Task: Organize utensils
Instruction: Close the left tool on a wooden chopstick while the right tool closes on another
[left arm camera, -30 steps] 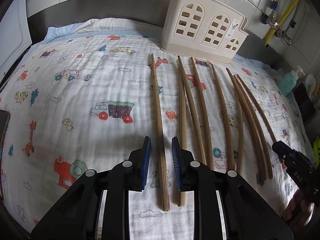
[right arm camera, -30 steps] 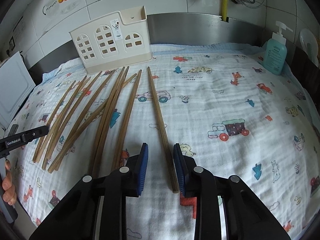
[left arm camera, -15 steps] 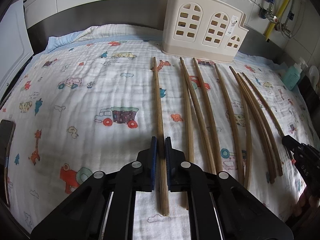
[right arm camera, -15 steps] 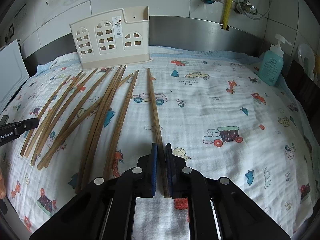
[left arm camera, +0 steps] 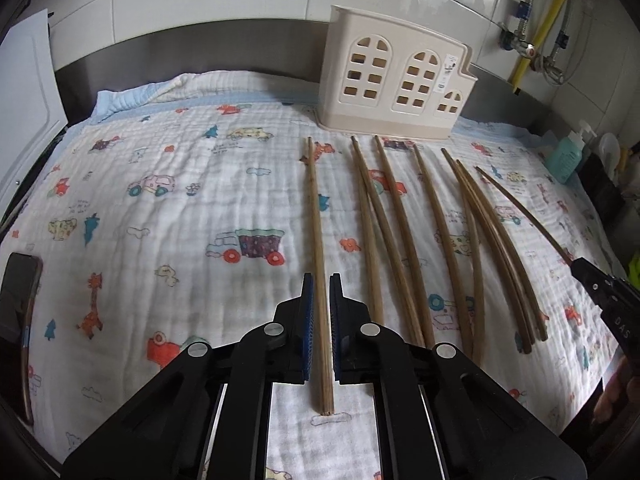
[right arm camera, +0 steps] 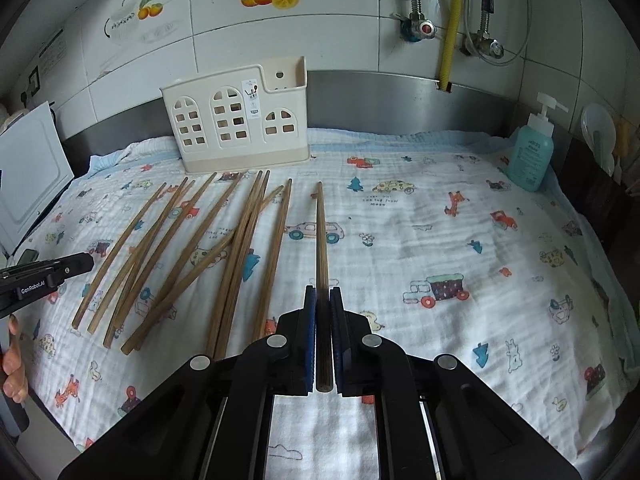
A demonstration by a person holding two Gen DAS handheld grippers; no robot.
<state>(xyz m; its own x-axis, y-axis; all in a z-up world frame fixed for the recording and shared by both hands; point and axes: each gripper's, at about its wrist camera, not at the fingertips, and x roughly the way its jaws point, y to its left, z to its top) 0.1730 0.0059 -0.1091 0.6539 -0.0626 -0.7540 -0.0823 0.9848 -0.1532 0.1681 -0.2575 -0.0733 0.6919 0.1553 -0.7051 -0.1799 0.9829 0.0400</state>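
Note:
Several long wooden chopsticks lie in a row on a cartoon-print cloth in front of a beige plastic utensil holder with arched windows. My left gripper is shut on the leftmost chopstick, which still seems to lie on the cloth. My right gripper is shut on the rightmost chopstick and holds it lifted, pointing toward the holder. The other chopsticks lie to its left. Each gripper shows at the edge of the other's view: the right one, the left one.
A blue soap bottle stands at the back right by the steel backsplash. A white board leans at the left. A dark phone-like object lies at the cloth's left edge. Pipes and a yellow hose run on the tiled wall.
Both grippers went from open to shut, each around a chopstick. The right gripper has since raised its chopstick off the cloth; the left has pulled back slightly.

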